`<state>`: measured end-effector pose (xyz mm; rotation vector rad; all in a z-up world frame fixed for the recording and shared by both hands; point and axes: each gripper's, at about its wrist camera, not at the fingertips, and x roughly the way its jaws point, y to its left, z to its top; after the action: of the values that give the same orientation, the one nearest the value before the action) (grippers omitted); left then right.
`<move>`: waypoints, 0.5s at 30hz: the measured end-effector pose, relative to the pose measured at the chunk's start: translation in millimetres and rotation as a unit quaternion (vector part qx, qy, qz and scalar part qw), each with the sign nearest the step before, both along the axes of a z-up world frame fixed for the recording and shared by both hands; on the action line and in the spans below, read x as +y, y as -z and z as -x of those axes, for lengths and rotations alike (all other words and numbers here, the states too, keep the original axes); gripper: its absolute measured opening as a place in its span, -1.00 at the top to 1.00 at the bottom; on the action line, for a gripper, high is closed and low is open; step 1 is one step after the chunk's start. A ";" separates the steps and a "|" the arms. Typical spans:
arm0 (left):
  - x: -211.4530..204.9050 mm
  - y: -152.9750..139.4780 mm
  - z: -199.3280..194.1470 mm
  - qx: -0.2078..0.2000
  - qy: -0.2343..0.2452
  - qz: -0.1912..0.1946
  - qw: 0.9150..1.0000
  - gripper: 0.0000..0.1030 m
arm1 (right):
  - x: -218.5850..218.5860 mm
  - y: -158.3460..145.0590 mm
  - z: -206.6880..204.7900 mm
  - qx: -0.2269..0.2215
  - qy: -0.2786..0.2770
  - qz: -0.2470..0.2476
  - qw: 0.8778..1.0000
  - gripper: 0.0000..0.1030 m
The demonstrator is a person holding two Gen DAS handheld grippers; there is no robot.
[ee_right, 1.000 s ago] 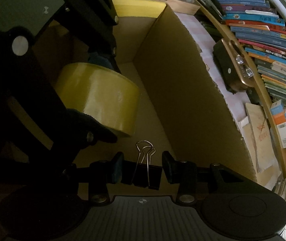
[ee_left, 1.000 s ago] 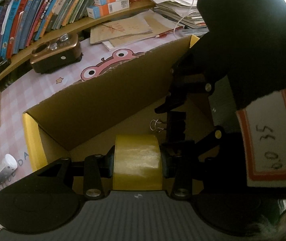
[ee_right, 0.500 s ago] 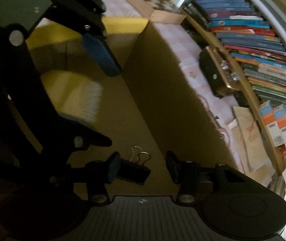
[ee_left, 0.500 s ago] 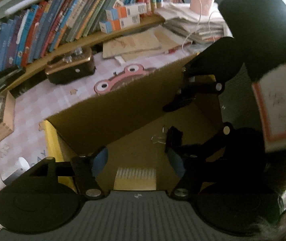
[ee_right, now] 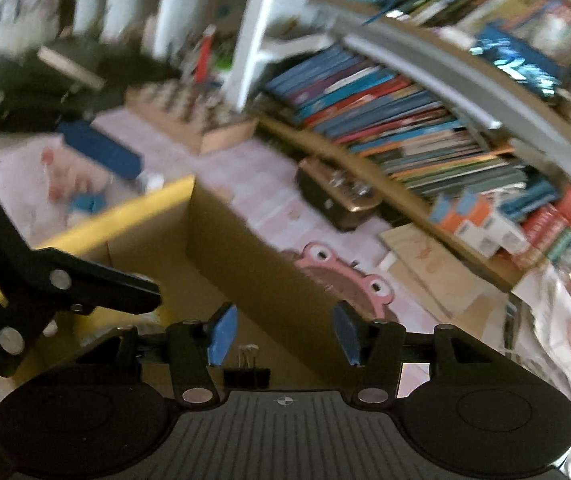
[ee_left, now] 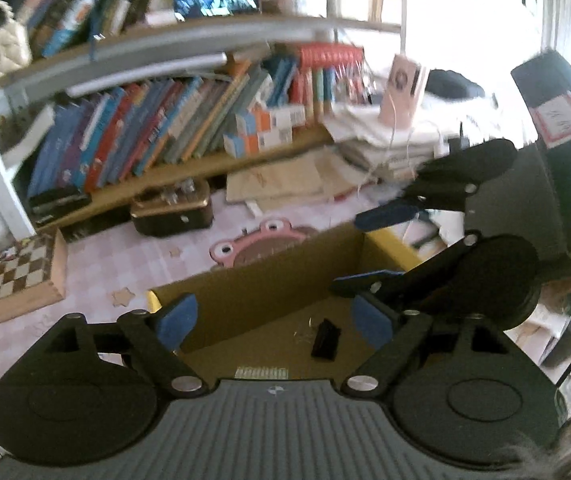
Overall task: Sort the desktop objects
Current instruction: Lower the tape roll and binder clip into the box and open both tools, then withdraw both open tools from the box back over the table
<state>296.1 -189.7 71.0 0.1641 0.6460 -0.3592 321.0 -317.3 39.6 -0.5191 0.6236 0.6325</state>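
Note:
An open cardboard box (ee_left: 253, 296) with a yellow rim lies below both grippers. On its floor rests a black binder clip (ee_left: 326, 339), and the striped top of the yellow tape roll (ee_left: 261, 372) peeks out just above my left gripper's body. My left gripper (ee_left: 273, 322) hovers over the box, its jaws opening with nothing between them. In the right wrist view, my right gripper (ee_right: 284, 336) is above the box wall (ee_right: 253, 264), its jaws opening and empty, with the binder clip (ee_right: 246, 376) lying free beneath. Each gripper shows in the other's view.
A pink checked desk mat with a frog picture (ee_left: 261, 240) surrounds the box. Behind it stand a brown radio (ee_left: 171, 212), a shelf of books (ee_left: 145, 136) and a stack of papers (ee_left: 385, 140). A chessboard (ee_left: 5, 276) lies at the left.
The left gripper let go of the tape roll and the right let go of the binder clip. Both jaws widened and both grippers rose out of the box.

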 end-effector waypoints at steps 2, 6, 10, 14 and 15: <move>4.9 -6.6 11.3 -0.013 -0.011 0.010 1.000 -0.69 | -7.0 -10.7 10.1 -0.012 0.035 -0.024 0.999 -0.05; 15.1 -16.3 31.7 -0.035 -0.031 0.025 0.999 -0.73 | -19.5 -26.3 26.7 -0.024 0.084 -0.071 0.994 -0.05; 27.9 -22.8 52.2 -0.052 -0.052 0.046 0.996 -0.75 | -28.8 -35.9 45.6 -0.033 0.129 -0.111 0.985 -0.05; 38.9 -24.2 73.5 -0.067 -0.064 0.062 0.994 -0.75 | -33.8 -37.3 69.1 -0.042 0.173 -0.141 0.974 -0.05; 41.4 -23.8 78.0 -0.068 -0.064 0.064 0.994 -0.76 | -34.5 -37.0 76.5 -0.044 0.185 -0.146 0.971 -0.05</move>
<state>218.1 -148.4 94.9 0.0238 0.4942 -0.2627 244.4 -351.8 76.7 -0.1456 0.5146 0.3356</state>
